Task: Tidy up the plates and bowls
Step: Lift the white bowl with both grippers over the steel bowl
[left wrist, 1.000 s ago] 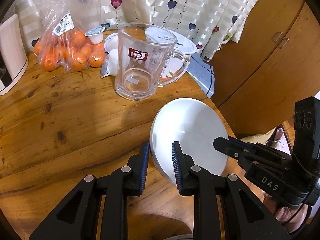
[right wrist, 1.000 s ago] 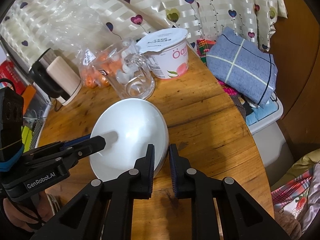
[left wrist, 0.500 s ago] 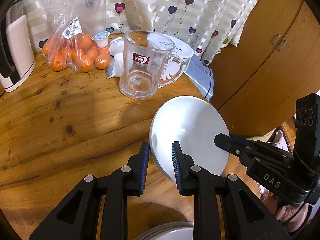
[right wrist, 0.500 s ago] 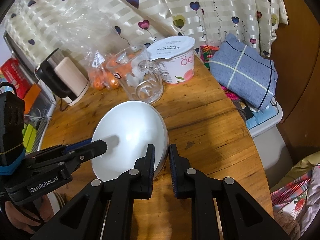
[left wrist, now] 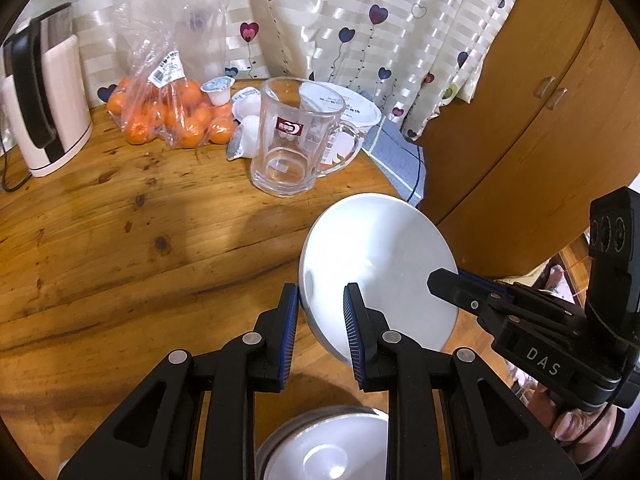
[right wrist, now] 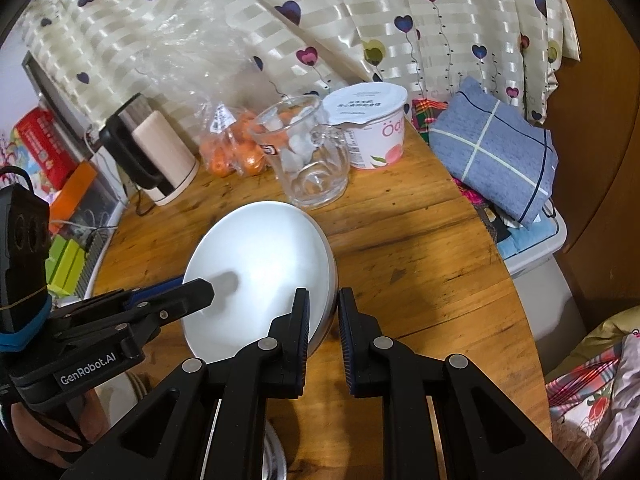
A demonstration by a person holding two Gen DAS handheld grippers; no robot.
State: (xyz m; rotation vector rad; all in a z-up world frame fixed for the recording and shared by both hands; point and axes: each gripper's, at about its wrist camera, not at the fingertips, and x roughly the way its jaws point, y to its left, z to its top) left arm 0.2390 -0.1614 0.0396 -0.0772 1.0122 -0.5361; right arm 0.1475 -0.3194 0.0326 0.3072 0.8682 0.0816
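Both tools [left wrist: 320,312] [right wrist: 323,312] grip the white bowl's [left wrist: 380,264] rim.

The white bowl [left wrist: 376,276], clamped at opposite rim edges by the left tool [left wrist: 320,320] and right tool [right wrist: 323,316], has risen off the table [left wrist: 120,248], and a steel dish [left wrist: 320,448] has come into view beneath it.

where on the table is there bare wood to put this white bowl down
Bare wood lies left of the white bowl, between the kettle, the glass mug and the left gripper. The back edge is crowded: bag of oranges, mug, yogurt tub. Another bowl sits below the grippers.
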